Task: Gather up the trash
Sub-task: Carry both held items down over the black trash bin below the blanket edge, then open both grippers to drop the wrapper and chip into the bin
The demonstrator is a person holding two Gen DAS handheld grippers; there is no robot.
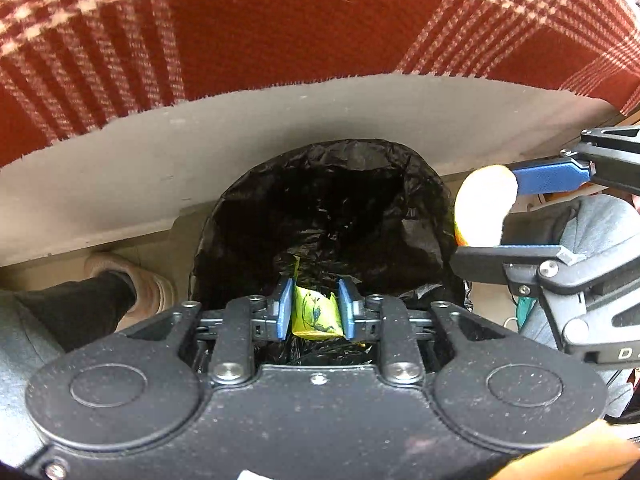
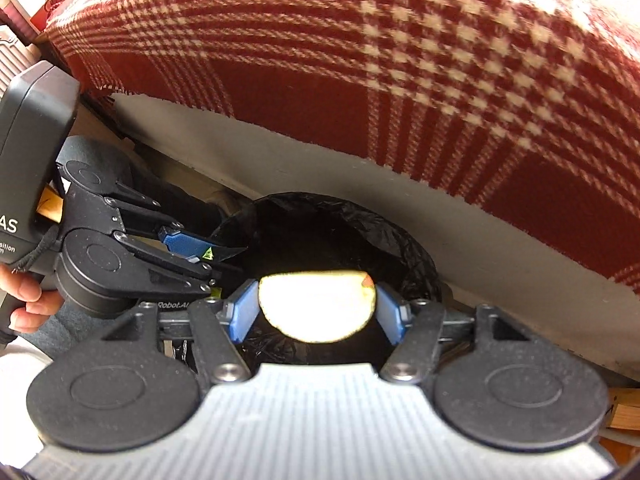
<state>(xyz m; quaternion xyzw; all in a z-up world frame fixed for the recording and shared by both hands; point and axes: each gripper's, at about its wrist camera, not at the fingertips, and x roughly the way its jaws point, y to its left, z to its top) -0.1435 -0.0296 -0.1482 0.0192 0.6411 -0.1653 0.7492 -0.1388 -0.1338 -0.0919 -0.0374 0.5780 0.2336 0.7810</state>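
On my left, the left gripper (image 1: 315, 307) has a yellow wrapper (image 1: 316, 314) between narrow jaws over the black-lined bin (image 1: 424, 200). The right gripper (image 2: 318, 314), jaws wide, brackets a pale slice (image 2: 316, 306); contact unclear. I judge the drop is next: spread both.

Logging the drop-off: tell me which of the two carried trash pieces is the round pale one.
It is the round pale piece between the right gripper fingers, above the black bin bag. The left gripper has a crumpled yellow-green wrapper instead.
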